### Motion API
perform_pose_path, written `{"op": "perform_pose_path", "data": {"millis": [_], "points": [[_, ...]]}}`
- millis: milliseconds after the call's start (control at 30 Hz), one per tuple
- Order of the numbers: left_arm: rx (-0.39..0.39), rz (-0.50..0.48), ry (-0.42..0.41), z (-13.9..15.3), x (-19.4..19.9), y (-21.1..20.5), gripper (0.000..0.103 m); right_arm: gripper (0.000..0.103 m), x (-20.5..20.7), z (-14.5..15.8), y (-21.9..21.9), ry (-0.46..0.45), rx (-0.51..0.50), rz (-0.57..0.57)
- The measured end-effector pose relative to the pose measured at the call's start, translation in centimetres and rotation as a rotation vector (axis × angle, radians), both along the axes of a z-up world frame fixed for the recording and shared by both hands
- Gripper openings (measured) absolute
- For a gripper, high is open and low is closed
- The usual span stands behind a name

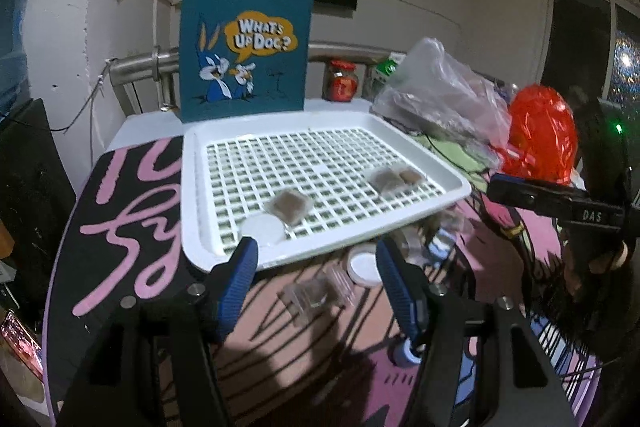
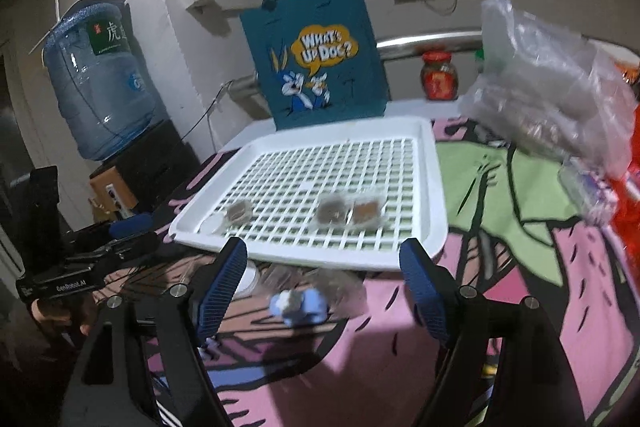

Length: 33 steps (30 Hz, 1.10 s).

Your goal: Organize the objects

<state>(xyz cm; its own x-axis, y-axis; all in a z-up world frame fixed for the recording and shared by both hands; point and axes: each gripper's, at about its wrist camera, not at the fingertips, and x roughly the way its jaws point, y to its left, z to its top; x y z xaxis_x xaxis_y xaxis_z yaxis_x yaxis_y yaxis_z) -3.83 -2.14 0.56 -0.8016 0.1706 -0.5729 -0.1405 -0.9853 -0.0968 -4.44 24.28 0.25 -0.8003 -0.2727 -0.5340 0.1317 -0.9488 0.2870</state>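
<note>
Left gripper (image 1: pixel 316 255) stood part open with nothing between its blue fingers (image 1: pixel 240 275); they hovered over the near rim of the white tray (image 1: pixel 192 187), the left fingertip overlapping that edge in view. Right gripper (image 2: pixel 324 257) stood wider, jaws apart and empty — nothing pressed by either pad.

Just beyond both tools, on the printed cloth (image 2: pixel 500 187) short of the tray's near rim, lay the loose items: a small clear box (image 1: pixel 310 297), a white round lid (image 1: pixel 364 263) and a small blue-and-white piece (image 2: pixel 298 303), blurred. The strip of cloth between fingers and tray edge was narrow and crowded.

On the tray's grid: a brown sachet (image 1: pixel 290 205) touching a white disc (image 1: pixel 262 229) near the left front corner, and two sachets (image 2: pixel 348 213) side by side toward the right front. The back half of the grid was bare — the widest free patch.

A teal tote bag (image 1: pixel 244 47) stood upright against the tray's far rim. To the right, a clear plastic bag (image 2: pixel 552 91) and a red bag (image 1: pixel 540 135) sat close to the tray's right edge; a red-lidded jar (image 2: pixel 440 75) stood behind. Green cloth right of the tray lay free.
</note>
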Motion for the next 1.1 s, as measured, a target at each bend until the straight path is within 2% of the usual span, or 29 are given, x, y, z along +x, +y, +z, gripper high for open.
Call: {"op": "perform_pose_path", "data": {"millis": [200, 367, 533, 600, 767, 833, 1000, 1100], "points": [[-0.008, -0.018, -0.045, -1.1, -0.3, 0.6, 0.061, 0.079, -1.0, -1.7, -0.4, -0.083, -0.007, 0.033], [-0.001, -0.026, -0.120, -2.4, -1.4, 0.8, 0.061, 0.079, -2.2, -3.0, -0.5, -0.169, -0.016, 0.056], [0.005, -0.019, -0.167, -3.3, -2.3, 0.9, 0.061, 0.075, -3.6, -3.3, 0.0, -0.203, -0.028, 0.059], [0.016, -0.014, -0.181, -3.5, -2.7, 0.7, 0.061, 0.066, -4.3, -3.6, 0.1, -0.228, -0.042, 0.067], [0.048, 0.006, -0.217, -4.0, -3.6, 0.2, 0.060, 0.054, -5.3, -4.6, -0.1, -0.261, -0.061, 0.075], [0.058, -0.003, -0.246, -4.4, -3.9, 0.2, 0.053, 0.050, -5.5, -4.6, 0.0, -0.262, -0.080, 0.079], [0.080, -0.011, -0.256, -4.6, -3.9, 0.1, 0.049, 0.036, -4.7, -4.5, -0.3, -0.242, -0.106, 0.110], [0.097, -0.021, -0.257, -4.5, -3.7, 0.0, 0.042, 0.030, -4.0, -4.3, -1.2, -0.224, -0.090, 0.137]]}}
